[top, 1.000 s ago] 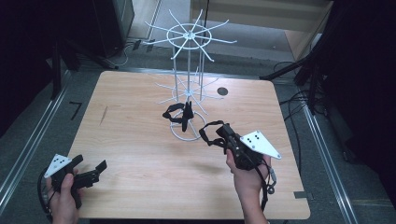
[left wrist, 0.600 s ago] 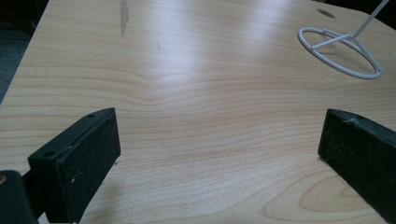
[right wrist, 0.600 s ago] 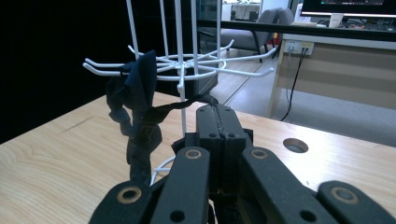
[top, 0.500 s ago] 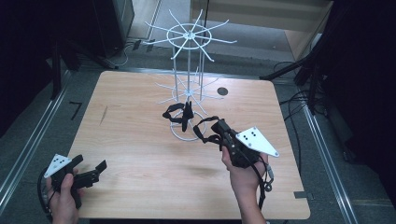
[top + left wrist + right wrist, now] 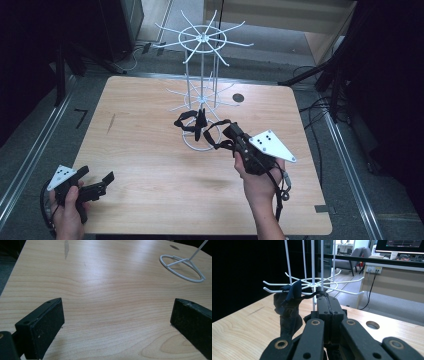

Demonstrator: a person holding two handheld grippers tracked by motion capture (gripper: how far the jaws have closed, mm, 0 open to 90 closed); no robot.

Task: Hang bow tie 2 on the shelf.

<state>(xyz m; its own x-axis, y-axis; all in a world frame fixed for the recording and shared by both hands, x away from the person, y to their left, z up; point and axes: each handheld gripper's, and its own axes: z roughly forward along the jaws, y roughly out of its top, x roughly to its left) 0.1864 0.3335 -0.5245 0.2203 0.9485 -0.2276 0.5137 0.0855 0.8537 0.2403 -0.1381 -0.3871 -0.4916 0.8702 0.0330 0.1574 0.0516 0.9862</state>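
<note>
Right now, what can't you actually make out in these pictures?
- What the dark strap item at the white wire rack is: small and dark in the high view, partly behind the jaws in the right gripper view.
- Where the strap end goes past the closed right gripper: the jaws cover it.
- The rack's base ring in the left gripper view: its far side is cut by the edge.
- The open left gripper has nothing between its jaws.

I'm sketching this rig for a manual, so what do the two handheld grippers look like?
Both are black. The left gripper has two flat, block-like jaws with dark padded inner faces and a pale three-cornered plate on top. The right gripper has black linkage arms with round brass-coloured pivot rings, a pale three-cornered plate marked with dark dots, and a black cable trailing by the wrist. Forearms are bare; no sleeves show.
</note>
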